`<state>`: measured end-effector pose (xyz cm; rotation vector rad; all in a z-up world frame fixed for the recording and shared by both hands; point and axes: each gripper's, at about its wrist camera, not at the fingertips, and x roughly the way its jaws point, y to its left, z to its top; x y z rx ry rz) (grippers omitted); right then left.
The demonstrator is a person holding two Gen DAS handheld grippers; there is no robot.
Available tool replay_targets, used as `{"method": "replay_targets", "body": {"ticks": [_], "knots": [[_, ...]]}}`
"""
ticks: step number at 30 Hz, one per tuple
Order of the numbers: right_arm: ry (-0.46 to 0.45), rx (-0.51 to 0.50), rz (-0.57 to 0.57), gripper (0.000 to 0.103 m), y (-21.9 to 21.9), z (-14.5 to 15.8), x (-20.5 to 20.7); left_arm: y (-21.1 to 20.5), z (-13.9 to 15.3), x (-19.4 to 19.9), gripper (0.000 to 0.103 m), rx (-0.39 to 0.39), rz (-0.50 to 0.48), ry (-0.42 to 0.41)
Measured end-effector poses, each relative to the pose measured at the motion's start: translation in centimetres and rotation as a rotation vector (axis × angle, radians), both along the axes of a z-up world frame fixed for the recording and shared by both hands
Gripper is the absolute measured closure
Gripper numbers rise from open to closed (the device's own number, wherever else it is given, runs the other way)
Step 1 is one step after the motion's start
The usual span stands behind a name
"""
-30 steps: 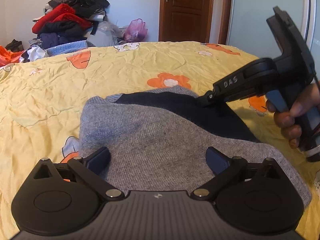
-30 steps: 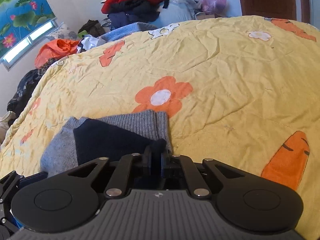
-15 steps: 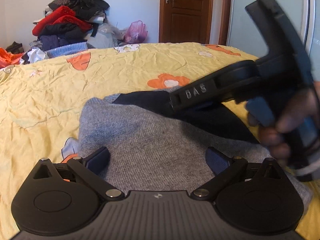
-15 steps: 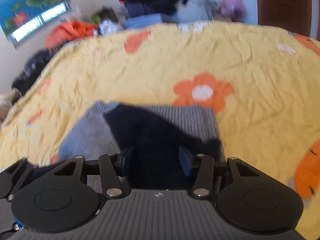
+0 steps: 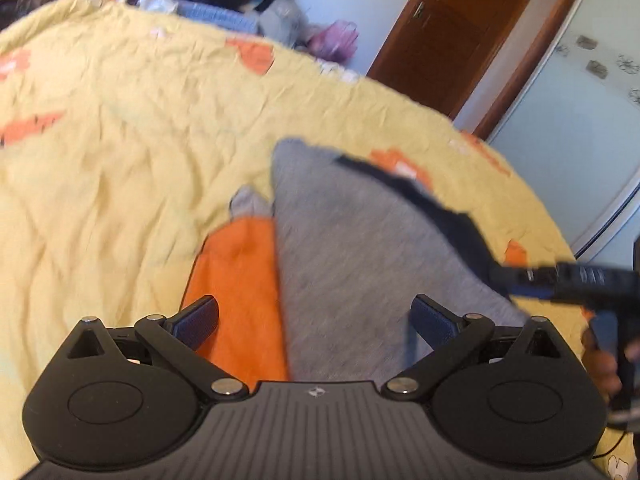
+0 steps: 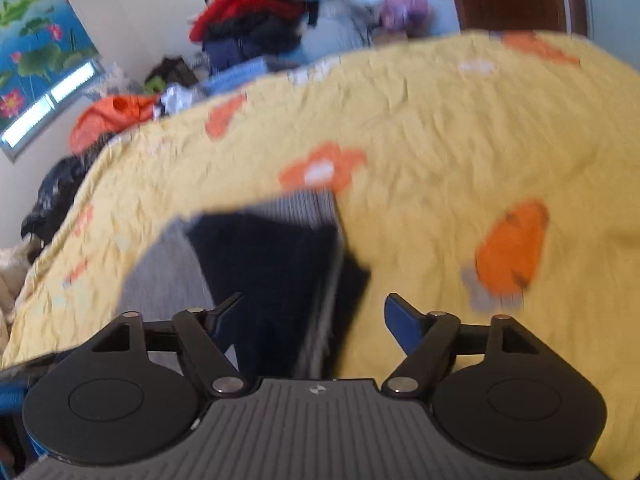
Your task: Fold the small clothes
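Note:
A small grey knit sweater point(image 5: 352, 248) with a navy part point(image 5: 452, 220) folded over it lies on the yellow flowered bedspread point(image 5: 100, 168). My left gripper point(image 5: 316, 320) hovers open over the sweater's near left edge, holding nothing. In the right wrist view the navy panel point(image 6: 272, 264) and ribbed grey hem point(image 6: 308, 208) lie below my right gripper point(image 6: 316, 322). Its jaws are opening, and the pads do not press on the cloth beneath them. From the left wrist view, the right gripper point(image 5: 516, 280) shows side-on at the sweater's right edge.
A heap of clothes point(image 6: 256, 12) is piled beyond the far side of the bed, with orange cloth point(image 6: 112, 116) to its left. A brown door point(image 5: 452, 32) and a pale wardrobe point(image 5: 580, 120) stand at the back right. A hand point(image 5: 604, 364) holds the right gripper.
The right gripper let go of the navy fold, opened wide and drew back toward the sweater's right edge. The left gripper rolled and shifted sideways, staying open.

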<state>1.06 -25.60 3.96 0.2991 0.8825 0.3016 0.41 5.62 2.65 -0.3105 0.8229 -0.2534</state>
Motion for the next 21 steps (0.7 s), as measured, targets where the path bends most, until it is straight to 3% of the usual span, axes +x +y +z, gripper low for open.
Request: {"method": "replay_targets", "body": {"ticks": [1,3,4,6,8,10,11,12,13,14,17,20,21], "knots": [[0.026,0.009,0.020,0.036,0.2,-0.7,-0.6,-0.3,-0.2,0.1,0.015,-0.005,-0.015,0.013],[0.029,0.035,0.078,0.066,1.2,-1.6,-1.4,-1.3,-0.2,0.4,0.039,0.003,-0.048,0.011],[0.022,0.031,0.093,0.078,1.6,-1.9,-1.6,-1.7,-0.2,0.6,0.045,0.016,-0.069,0.015],[-0.020,-0.016,0.116,0.082,2.0,-1.8,-2.0,-2.0,-0.4,0.7,0.051,0.084,-0.114,-0.008],[-0.018,-0.001,0.116,0.084,1.1,-1.8,-1.9,-1.5,-0.7,0.8,0.051,0.098,-0.158,-0.016],[-0.008,0.036,0.106,0.079,0.4,-1.9,-1.9,-1.1,-0.4,0.6,0.050,0.080,-0.154,0.007],[-0.010,0.039,0.088,0.060,0.3,-1.8,-2.2,-0.8,-0.1,0.2,0.048,0.058,-0.136,0.015],[-0.004,0.043,0.057,0.050,0.1,-1.5,-2.7,-0.4,0.1,-0.3,0.046,0.037,-0.121,0.022],[0.014,0.059,0.033,0.031,-0.3,-1.2,-3.3,-0.1,0.3,-0.9,0.038,0.018,-0.114,0.034],[0.023,0.104,0.035,0.024,-1.0,-0.9,-4.2,0.3,0.3,-1.8,0.032,-0.005,-0.110,0.045],[0.056,0.233,0.060,0.027,-2.7,-0.6,-7.4,1.5,-0.3,-4.2,0.031,-0.115,-0.104,0.116],[0.094,0.223,0.097,0.046,-2.4,-0.9,-9.5,0.9,-0.7,-5.4,0.031,-0.137,-0.126,0.134],[0.107,0.215,0.104,0.047,-2.1,-1.1,-9.8,0.6,-0.7,-5.6,0.031,-0.134,-0.138,0.137]]}}
